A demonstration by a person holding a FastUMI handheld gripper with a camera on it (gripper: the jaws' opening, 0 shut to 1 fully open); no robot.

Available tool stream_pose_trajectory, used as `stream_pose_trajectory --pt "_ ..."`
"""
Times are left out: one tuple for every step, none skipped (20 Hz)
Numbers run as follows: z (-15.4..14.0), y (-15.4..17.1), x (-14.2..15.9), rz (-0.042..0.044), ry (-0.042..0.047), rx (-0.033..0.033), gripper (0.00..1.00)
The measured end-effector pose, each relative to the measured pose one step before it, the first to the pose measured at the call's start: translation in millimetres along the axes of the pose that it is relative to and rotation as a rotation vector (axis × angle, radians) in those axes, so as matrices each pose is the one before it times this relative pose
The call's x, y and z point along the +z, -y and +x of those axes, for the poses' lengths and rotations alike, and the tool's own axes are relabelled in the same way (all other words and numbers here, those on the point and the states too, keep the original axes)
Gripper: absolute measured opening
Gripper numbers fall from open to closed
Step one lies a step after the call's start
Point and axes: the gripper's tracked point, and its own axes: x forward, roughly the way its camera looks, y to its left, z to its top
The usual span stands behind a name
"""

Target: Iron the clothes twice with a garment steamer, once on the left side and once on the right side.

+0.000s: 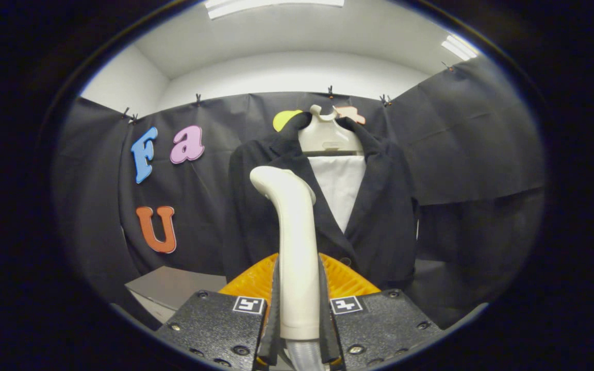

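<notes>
My hand-held gripper (297, 314) is closed on the handle of the garment steamer (294, 242). Both fingers (275, 309) press on the handle, one on each side, so I have a good hold of it. The handle stands up tall between the fingers and bends over at the top. A clear hose (304, 355) hangs out of the bottom of the handle. Beyond the fingers I can see an orange ribbed thing (346, 281) just behind the handle, but I cannot tell what it is. The clothes are straight ahead of me: a dark jacket (384, 216) hangs on a pale hanger (328, 136) against the booth wall, with a white shirt (343, 185) showing in the open front. The top of the steamer sits in front of the jacket's chest, on the side next to the shirt. I cannot tell if the steamer is touching the cloth or is a little way off it. A grey box (173, 288) sits low down near the bottom of the jacket. I think the picking-up part is done, since the steamer is in my grip and lifted up to the jacket. I cannot tell from here if either side has had its pass. So I think there may be two passes left, one down the left side and one down the right.
</notes>
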Motion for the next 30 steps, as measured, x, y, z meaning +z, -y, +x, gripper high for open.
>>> stream_pose_trajectory --pt "-2.34 4.6 -6.12 -0.00252 -0.01234 -0.00736 0.33" --pt "-0.18 2.43 -5.42 -0.0005 -0.01194 -0.00691 0.33" --pt "-2.24 3.32 -5.75 -0.00264 -0.01281 -0.00531 0.33" --pt "-0.35 2.4 -6.76 -0.00471 -0.01273 -0.00536 0.33" --pt "-1.25 3.77 -5.41 -0.00334 -0.01071 -0.00553 0.33" --pt "-0.94 2.66 -4.68 -0.00281 -0.01045 -0.00455 0.33" --pt "-1.28 2.68 -3.84 -0.00139 -0.01112 -0.00452 0.33" --pt "-0.33 3.2 -5.61 -0.00195 -0.01057 -0.00318 0.33" --pt "-1.47 1.9 -3.89 -0.00215 -0.00953 -0.00332 0.33" --pt "-0.41 1.23 -4.77 -0.00425 -0.00972 -0.00301 0.33" --pt "-0.47 0.57 -4.41 -0.00272 -0.00876 -0.00092 0.33" --pt "-1.32 0.3 -3.15 -0.00173 -0.00533 0.00011 0.33" --pt "-1.44 1.54 -3.11 -0.00168 -0.005 -0.00022 0.33" --pt "-1.35 0.01 -2.83 -0.00204 -0.00498 -0.00015 0.33" --pt "-1.47 -0.68 -3.13 -0.00268 -0.00549 0.00052 0.33" --pt "-0.22 -0.73 -5.0 -0.00307 -0.00814 0.00185 0.33" --pt "-0.8 -0.45 -4.66 -0.0022 -0.00971 0.0023 0.33" --pt "0.32 -1.09 -5.86 0.0038 -0.01609 0.00495 0.33" --pt "0.18 0.15 -6.93 0.01044 -0.01886 0.00438 0.33" --pt "0.74 -0.42 -5.92 0.00153 -0.01604 -0.00075 0.33" --pt "1.2 2.12 -7.19 -0.00543 -0.01037 -0.00525 0.33" --pt "-0.44 1.45 -4.54 -0.00391 -0.0078 -0.0034 0.33" --pt "-0.02 -0.35 -3.21 -0.00145 -0.00903 0.00046 0.33" --pt "-0.76 0.25 -4.48 0.00089 -0.00949 0.00076 0.33" --pt "-1.43 2.68 -5.21 -0.00388 -0.00875 -0.00023 0.33" --pt "-0.57 1.94 -4.6 -0.00374 -0.00722 -0.00141 0.33" --pt "0.35 1.13 -4.47 -0.00421 -0.00895 -0.00152 0.33" --pt "-0.33 0.76 -4.74 -0.00193 -0.009 0.00035 0.33" --pt "-0.25 1.4 -5.8 -0.00046 -0.01093 0.00058 0.33" --pt "-0.01 -0.02 -5.45 0.00035 -0.01343 0.00025 0.33"
